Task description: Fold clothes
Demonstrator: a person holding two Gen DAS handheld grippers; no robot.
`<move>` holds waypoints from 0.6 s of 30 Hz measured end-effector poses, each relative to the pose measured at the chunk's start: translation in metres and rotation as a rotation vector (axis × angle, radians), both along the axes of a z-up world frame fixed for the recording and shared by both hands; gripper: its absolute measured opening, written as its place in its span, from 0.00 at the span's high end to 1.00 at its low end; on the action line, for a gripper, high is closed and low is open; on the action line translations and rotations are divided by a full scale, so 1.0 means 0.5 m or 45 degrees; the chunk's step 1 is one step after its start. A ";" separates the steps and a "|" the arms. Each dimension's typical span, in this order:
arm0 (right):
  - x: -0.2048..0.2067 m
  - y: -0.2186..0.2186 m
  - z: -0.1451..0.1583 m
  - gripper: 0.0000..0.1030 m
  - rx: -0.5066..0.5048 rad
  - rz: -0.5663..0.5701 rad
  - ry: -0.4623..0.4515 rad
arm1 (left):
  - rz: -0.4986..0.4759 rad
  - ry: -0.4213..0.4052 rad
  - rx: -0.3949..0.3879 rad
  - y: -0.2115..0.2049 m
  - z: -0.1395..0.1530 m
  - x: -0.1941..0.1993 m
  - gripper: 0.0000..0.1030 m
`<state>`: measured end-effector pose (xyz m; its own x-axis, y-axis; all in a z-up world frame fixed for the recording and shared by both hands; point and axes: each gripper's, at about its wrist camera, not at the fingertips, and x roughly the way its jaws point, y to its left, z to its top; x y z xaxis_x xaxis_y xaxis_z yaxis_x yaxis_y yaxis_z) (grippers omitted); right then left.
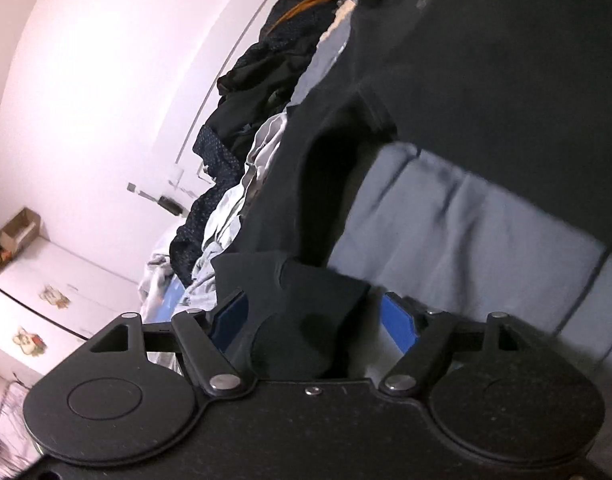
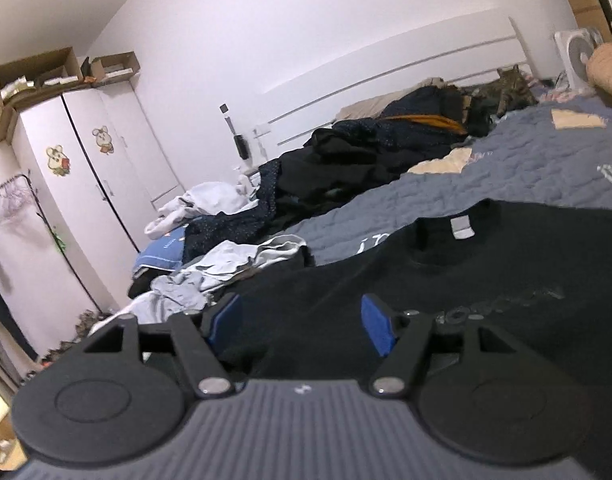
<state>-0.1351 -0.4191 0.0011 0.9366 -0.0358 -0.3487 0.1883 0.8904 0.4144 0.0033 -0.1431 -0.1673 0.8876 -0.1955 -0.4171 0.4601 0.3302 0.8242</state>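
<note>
Black T-shirt [image 2: 446, 280] lies spread on a bed covered by a grey-blue quilt [image 2: 446, 184], its collar and small white neck label facing the right wrist camera and faint lettering showing on the chest. Right tongs [image 2: 301, 322] hang low over the shirt's near edge, blue pads well apart with only flat fabric seen between them; the jaws stand open and grip nothing. Left tongs [image 1: 312, 316], seen in a strongly tilted and blurred view, also stand parted, a folded flap of the same black cloth lying between the blue pads; the left pad sits close against the cloth, the right pad stands clear of it, so the cloth is not clamped. Beyond the shirt, a heap of dark clothes [image 2: 366, 148] and crumpled pale garments [image 2: 225, 264] runs along the far side of the bed. A tabby cat [image 2: 506, 92] rests near the headboard. White wardrobe [image 2: 85, 184] with cartoon stickers stands against the wall, open cardboard boxes [image 2: 37, 72] on top
</note>
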 end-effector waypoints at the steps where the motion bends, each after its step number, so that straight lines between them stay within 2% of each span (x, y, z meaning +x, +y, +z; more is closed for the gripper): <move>1: 0.004 0.005 -0.001 0.35 -0.019 0.002 0.006 | 0.017 0.025 -0.016 0.001 0.002 0.010 0.52; 2: 0.010 0.011 -0.002 0.35 -0.033 0.010 0.013 | 0.033 0.051 -0.033 0.002 0.004 0.020 0.77; 3: 0.014 0.016 -0.003 0.35 -0.037 0.018 0.014 | 0.067 0.087 -0.072 0.006 0.013 0.031 0.89; 6: 0.019 0.024 -0.003 0.35 -0.028 0.041 0.009 | 0.168 0.171 -0.336 0.037 0.082 0.068 0.94; 9: 0.018 0.025 -0.002 0.35 0.007 0.057 -0.001 | 0.321 0.231 -0.691 0.109 0.177 0.125 0.96; 12: 0.015 0.019 -0.005 0.34 0.046 0.059 -0.004 | 0.524 0.266 -1.030 0.211 0.255 0.198 0.96; 14: 0.014 0.012 -0.007 0.34 0.071 0.049 -0.001 | 0.712 0.241 -1.228 0.286 0.289 0.258 0.96; 15: 0.014 0.010 -0.009 0.34 0.079 0.043 0.000 | 0.797 0.222 -1.293 0.315 0.299 0.284 0.96; 18: 0.015 0.006 -0.012 0.34 0.080 0.030 0.004 | 1.038 0.181 -1.300 0.385 0.294 0.371 0.92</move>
<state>-0.1277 -0.4162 -0.0049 0.9359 0.0084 -0.3521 0.1687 0.8669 0.4691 0.1891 0.0495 -0.0202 0.8608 0.0916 -0.5006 -0.1053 0.9944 0.0009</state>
